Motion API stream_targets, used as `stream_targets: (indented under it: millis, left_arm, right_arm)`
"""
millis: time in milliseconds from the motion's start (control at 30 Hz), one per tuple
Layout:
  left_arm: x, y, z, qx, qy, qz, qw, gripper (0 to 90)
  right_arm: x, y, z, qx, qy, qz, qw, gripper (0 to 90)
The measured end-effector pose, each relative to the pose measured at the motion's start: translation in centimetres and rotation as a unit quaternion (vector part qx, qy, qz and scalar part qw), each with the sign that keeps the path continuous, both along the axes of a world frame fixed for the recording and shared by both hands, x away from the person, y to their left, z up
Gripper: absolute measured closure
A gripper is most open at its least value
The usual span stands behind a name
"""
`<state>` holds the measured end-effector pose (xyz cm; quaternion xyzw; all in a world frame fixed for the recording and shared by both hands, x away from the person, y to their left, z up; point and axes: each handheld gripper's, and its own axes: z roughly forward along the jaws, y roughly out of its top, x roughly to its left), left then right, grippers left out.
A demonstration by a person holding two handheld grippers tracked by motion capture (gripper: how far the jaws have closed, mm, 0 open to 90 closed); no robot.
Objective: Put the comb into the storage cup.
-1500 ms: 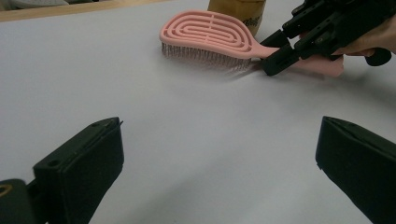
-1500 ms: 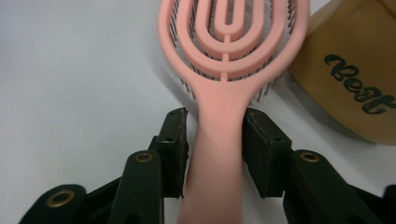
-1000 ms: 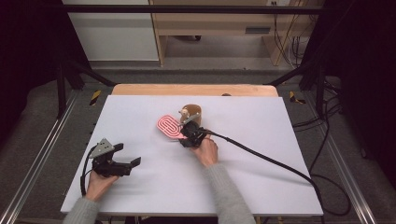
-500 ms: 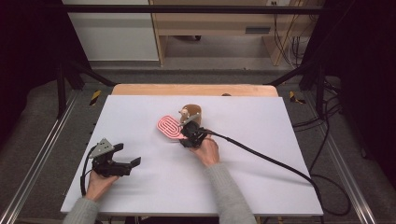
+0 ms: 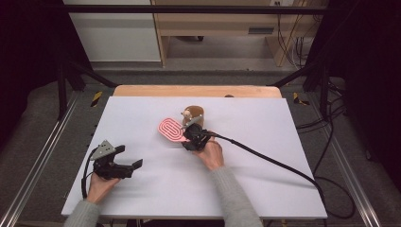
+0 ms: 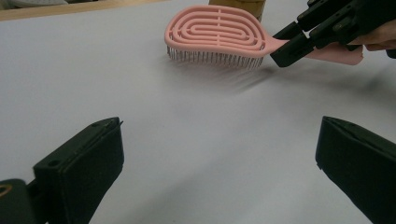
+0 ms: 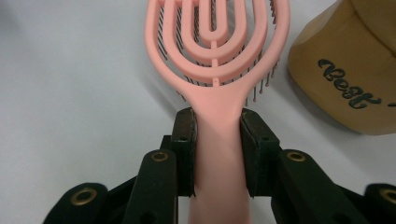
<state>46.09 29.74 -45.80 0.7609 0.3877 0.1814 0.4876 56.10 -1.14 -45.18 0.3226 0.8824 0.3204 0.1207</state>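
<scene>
The pink hairbrush has its handle clamped between the fingers of my right gripper, bristles down on the white table. Just beside them stands a tan cup. My left gripper rests well apart, fingers wide, holding nothing.

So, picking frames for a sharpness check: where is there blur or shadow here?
High view: soft throughout. Left gripper view: the pink brush is fairly sharp, casting a soft shadow under its bristles; the near jaws are blurred. Right gripper view: the brush handle is crisp, the tan cup slightly soft.
</scene>
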Motion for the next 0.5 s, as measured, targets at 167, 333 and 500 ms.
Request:
stream_targets:
  millis: [167, 333, 500]
  left_arm:
    - [0.0, 0.0, 0.0, -0.001, 0.000, 0.001, 1.0000, 1.0]
    - [0.0, -0.1, 0.0, -0.002, 0.001, 0.001, 1.0000, 1.0]
    - [0.0, -0.1, 0.0, -0.003, 0.001, 0.001, 1.0000, 1.0]
  right_arm:
    - [-0.8, -0.1, 0.9, 0.011, -0.009, 0.011, 0.9998, 70.2]
    - [-1.6, -0.3, 1.7, 0.020, -0.017, 0.022, 0.9994, 70.2]
    - [-2.3, -0.4, 2.2, 0.019, -0.027, 0.028, 0.9991, 70.2]
